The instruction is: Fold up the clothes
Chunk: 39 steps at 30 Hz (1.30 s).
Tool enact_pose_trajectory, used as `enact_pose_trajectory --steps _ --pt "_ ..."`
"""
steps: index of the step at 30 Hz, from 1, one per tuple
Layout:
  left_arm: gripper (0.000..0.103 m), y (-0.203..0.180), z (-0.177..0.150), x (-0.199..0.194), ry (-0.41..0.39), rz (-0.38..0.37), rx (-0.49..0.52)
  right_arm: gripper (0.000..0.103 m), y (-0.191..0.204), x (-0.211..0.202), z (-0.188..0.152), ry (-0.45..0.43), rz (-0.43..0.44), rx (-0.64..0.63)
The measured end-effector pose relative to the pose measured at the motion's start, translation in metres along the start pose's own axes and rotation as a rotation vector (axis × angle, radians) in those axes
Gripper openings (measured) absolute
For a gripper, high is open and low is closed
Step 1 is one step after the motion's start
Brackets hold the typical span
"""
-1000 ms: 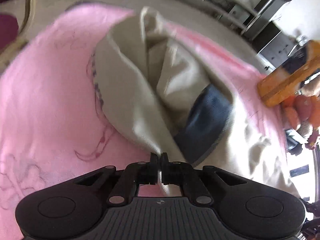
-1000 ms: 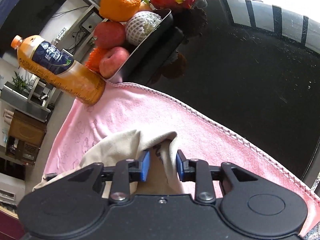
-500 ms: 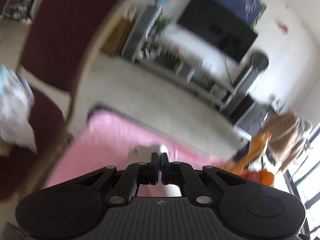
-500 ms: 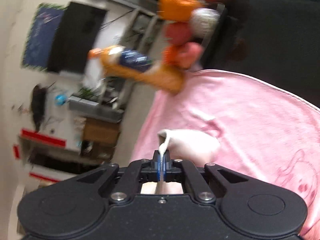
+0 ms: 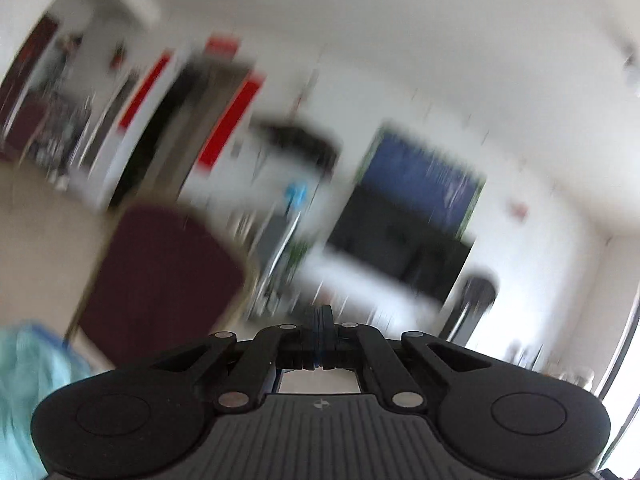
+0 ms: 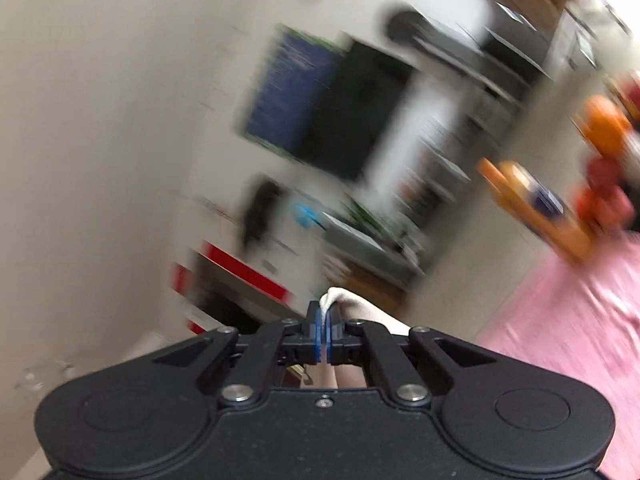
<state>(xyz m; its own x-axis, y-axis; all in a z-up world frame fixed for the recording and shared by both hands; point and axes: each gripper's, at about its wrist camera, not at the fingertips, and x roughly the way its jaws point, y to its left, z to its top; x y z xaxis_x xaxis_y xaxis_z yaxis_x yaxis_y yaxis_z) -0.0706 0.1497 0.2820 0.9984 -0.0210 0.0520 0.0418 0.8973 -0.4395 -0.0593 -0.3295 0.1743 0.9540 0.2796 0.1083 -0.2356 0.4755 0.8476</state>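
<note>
Left gripper (image 5: 322, 312): its two fingers are pressed flat together and point up into the room; no cloth shows between them in its own view, so whether they pinch anything cannot be told.
Light blue cloth (image 5: 24, 392): at the far left edge, left of and below the left gripper (badly blurred).
Chair (image 5: 160, 280): dark red back, standing left of the left gripper and above the light blue cloth.
Television (image 5: 400, 252): a dark screen up and to the right of the left gripper, with a blue picture (image 5: 420, 180) on the white wall just above it.
Right gripper (image 6: 323, 320): blue-padded fingers closed tight on a fold of the cream garment (image 6: 348, 308).
Cream garment: a small tuft sticks up past the fingertips and the cloth runs off to the right of the right gripper, then drops behind its body (the rest is hidden).
Pink towel (image 6: 572, 328): spread out to the right of the right gripper, lower than the garment's pinched edge.
Orange bottle (image 6: 536, 204): lying tilted at the towel's far edge, up and right of the right gripper.
Fruit (image 6: 604, 160): orange and red pieces just right of the bottle (smeared by motion).
</note>
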Motion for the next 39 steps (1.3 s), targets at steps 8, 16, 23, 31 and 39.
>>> enact_pose_trajectory --steps 8,16,23,31,39 --pt "0.000 -0.022 -0.110 0.066 0.462 0.025 0.183 0.002 0.017 0.048 -0.013 0.094 -0.318 -0.239" --pt "0.007 -0.001 -0.332 0.110 1.014 -0.017 0.202 0.002 -0.125 0.031 0.007 0.031 -0.662 -0.112" --pt "0.025 0.004 -0.433 0.120 1.294 -0.076 -0.123 0.002 -0.221 -0.025 0.012 -0.027 -0.763 0.029" --pt "0.032 -0.029 -0.470 0.156 1.284 -0.045 -0.095 0.002 -0.269 -0.022 0.018 -0.018 -0.729 0.085" --pt "0.039 -0.063 -0.499 0.199 1.220 0.014 0.042 0.002 -0.308 0.008 0.025 0.040 -0.746 0.132"
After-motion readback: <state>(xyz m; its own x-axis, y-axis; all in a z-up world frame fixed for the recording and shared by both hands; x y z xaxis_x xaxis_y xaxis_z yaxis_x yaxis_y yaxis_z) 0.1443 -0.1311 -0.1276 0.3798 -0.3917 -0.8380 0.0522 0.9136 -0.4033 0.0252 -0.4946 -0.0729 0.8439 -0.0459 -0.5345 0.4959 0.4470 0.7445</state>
